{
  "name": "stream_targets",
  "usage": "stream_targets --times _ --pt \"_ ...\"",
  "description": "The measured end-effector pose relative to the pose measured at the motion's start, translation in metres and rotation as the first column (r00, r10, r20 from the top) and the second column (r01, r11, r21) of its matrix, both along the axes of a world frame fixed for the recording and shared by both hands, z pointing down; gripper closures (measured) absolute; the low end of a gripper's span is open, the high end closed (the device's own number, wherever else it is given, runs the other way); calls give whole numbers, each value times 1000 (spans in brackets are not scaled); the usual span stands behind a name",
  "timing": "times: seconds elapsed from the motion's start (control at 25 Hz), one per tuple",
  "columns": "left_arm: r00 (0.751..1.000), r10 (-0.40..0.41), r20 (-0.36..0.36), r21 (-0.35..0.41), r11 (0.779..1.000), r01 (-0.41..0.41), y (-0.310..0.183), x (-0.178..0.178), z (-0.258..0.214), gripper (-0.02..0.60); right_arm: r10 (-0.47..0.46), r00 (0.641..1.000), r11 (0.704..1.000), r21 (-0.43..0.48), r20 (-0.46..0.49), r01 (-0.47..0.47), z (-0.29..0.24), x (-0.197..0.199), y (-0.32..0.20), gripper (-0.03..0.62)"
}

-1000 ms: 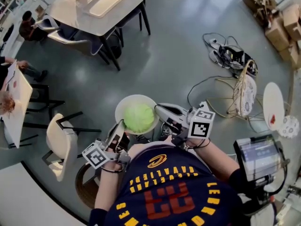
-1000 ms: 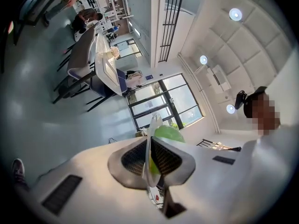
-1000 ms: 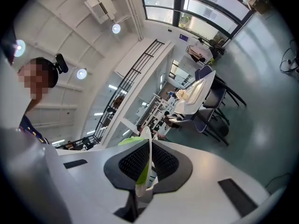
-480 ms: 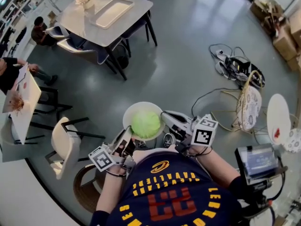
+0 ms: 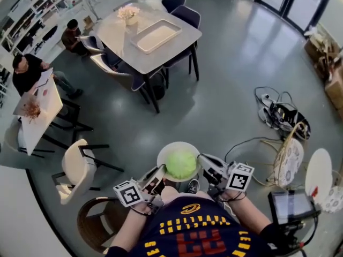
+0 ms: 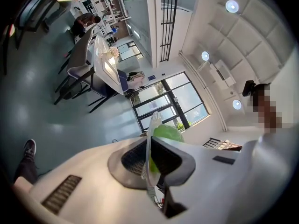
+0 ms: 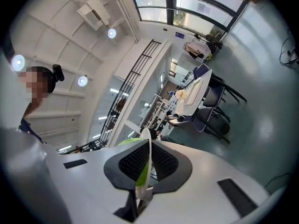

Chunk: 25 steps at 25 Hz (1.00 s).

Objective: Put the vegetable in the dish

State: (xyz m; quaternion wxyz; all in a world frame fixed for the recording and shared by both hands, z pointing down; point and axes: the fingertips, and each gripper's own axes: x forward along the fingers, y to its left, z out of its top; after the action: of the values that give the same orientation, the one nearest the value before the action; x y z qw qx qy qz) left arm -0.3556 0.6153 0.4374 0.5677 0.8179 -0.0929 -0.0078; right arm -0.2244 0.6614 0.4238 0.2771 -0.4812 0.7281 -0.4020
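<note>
Since a second ago the dish (image 5: 164, 153) has slid lower and rightward in the head view, and the far bench (image 5: 115, 33) has come fully into frame. The left tongs (image 5: 159, 174) and right tongs (image 5: 206, 164) each clamp the dish's rim, and the green vegetable (image 5: 181, 164) already lies in it. Placing looks done; the next move is likely carrying the dish level toward that bench. Only the gripper views show the rim pinched edge-on; only the head view shows the whole dish.
</note>
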Motion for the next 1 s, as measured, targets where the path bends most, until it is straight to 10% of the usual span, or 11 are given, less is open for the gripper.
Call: stream_targets --times 1.0 --pt "990 123 -68 -39 991 -125 -257 17 15 563 130 988 984 -108 -82 -138 -3 4 -233 577"
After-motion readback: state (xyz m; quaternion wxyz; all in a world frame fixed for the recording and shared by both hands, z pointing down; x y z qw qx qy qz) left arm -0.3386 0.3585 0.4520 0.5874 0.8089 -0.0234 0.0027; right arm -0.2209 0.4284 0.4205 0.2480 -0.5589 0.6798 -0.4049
